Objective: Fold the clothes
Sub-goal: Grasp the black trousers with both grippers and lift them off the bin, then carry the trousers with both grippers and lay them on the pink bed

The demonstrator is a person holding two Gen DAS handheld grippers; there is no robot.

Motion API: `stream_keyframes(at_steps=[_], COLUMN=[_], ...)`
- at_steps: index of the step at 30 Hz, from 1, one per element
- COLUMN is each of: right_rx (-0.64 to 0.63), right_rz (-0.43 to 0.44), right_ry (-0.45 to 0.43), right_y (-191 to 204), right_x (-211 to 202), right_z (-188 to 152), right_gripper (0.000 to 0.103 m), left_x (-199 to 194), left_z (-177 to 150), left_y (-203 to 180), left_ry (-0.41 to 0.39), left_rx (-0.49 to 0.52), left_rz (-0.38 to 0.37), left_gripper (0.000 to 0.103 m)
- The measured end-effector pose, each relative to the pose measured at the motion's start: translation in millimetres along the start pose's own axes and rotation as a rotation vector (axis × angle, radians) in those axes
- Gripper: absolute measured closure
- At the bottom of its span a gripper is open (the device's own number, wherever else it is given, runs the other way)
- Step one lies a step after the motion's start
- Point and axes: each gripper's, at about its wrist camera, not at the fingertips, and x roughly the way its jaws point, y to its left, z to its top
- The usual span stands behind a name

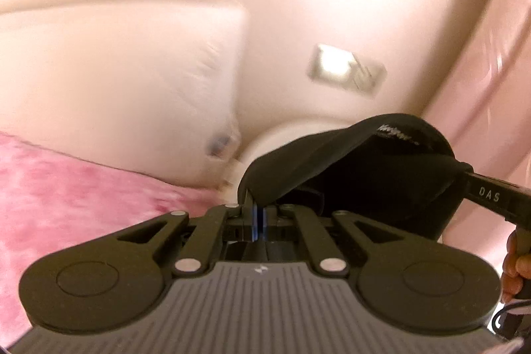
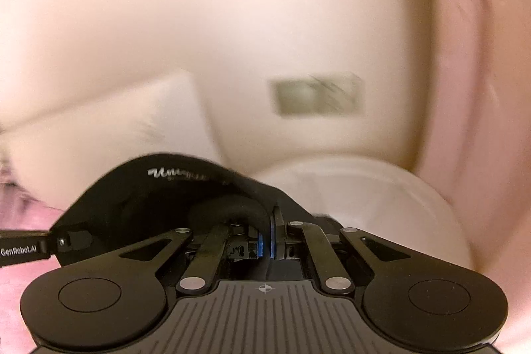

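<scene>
Two grippers held one black garment [image 1: 358, 168] up between them.

In the left wrist view, the cloth was dark, smooth and soft, with small white letters printed near its top edge. It bulged out in a round, puffy shape. It sat just past the left gripper [image 1: 257, 214], up toward 1 o'clock. The blue pads [image 1: 255, 218] were pressed tight together, with a corner of the cloth pinched between them. The right gripper [image 1: 463, 171] came in from 3 o'clock as a flat black bar with pale letters, and its tip met the far side of the cloth. A bit of a hand [image 1: 514, 267] showed at the right edge. A fuzzy pink blanket [image 1: 66, 204] lay at 9 o'clock. A plump white pillow [image 1: 116, 88] sat above it. A blurry switch plate [image 1: 346, 70] was on the cream wall.

In the right wrist view, the same cloth [image 2: 149, 191] spread from the middle out to 10 o'clock, and its thick rolled edge curved down into the right gripper [image 2: 265, 243]. Those blue pads [image 2: 274, 243] were almost shut, with only a thin gap where the cloth was squeezed. The left gripper [image 2: 56, 241] poked in from 9 o'clock and touched the cloth's left corner. A round white tub [image 2: 381, 194] with a smooth rim stood at 2 o'clock.
</scene>
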Motion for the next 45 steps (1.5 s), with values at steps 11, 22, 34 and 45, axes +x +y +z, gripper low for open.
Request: stream_keyframes(at_steps=[11,22,34,45], right_rx=[-0.195,-0.353,-0.252,-0.850], right_rz=[0.481,0.926,1.308,0.944], right_ry=[-0.153,-0.134,0.030,0.435], right_y=[196.6,404.1,575.3,561.8], right_x=[-86.0,-190.0,-281.1,-242.6], right_z=[16.0,-53.5,-117.6,-212.4], right_gripper=[0.100,0.100,0.100,0.065], left_x=[-257.6,-507.0,-696.2,-593.9], left_z=[-59.3,-173.8,-198.1,-257.9], left_y=[93.6,155.3,191.2,252.8], left_ry=[-0.367,-0.595,-0.700,-0.231], left_rx=[-0.236,-0.416,-0.321,-0.666], left_rz=[0.330,0.713,1.095,0.927], left_gripper=[0.102,0.102,0.102,0.091])
